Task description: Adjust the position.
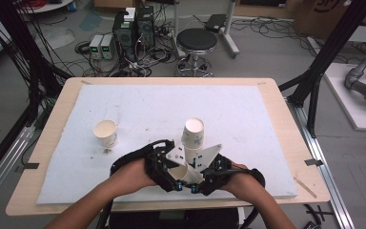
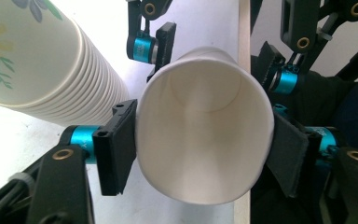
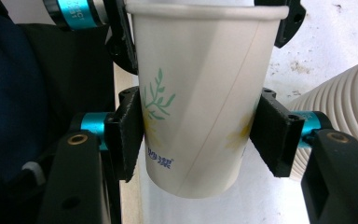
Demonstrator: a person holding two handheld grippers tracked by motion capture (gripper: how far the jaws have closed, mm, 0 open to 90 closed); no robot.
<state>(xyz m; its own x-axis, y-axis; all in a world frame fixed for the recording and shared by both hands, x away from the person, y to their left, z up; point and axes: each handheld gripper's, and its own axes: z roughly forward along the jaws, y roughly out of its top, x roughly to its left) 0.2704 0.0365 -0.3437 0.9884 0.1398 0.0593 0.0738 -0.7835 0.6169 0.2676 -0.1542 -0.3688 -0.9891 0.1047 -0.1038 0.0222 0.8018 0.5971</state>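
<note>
A person is working two hand-held grippers at a white-covered desk (image 1: 138,100), and both are meeting on one paper cup (image 1: 187,174) lying on its side near the desk's front edge, just in front of an upside-down stack of cups (image 1: 193,136). Far to the left of that stack, a single cup (image 1: 106,132) is standing upright, untouched. The left gripper (image 1: 174,183) is sitting at the lying cup's open rim; in the left gripper view its fingers (image 2: 116,147) are pressing the rim (image 2: 205,126) from both sides, squeezing the mouth slightly oval. The right gripper (image 1: 201,183) is coming in from the other side; in the right gripper view its fingers (image 3: 130,135) are clamped across the cup's printed body (image 3: 196,107), below the rim. The cup's long axis is running across between the two hands, mouth toward the left gripper, base toward the right. Both hands are equally near, so the next move likely depends on which grip lets go first.
</note>
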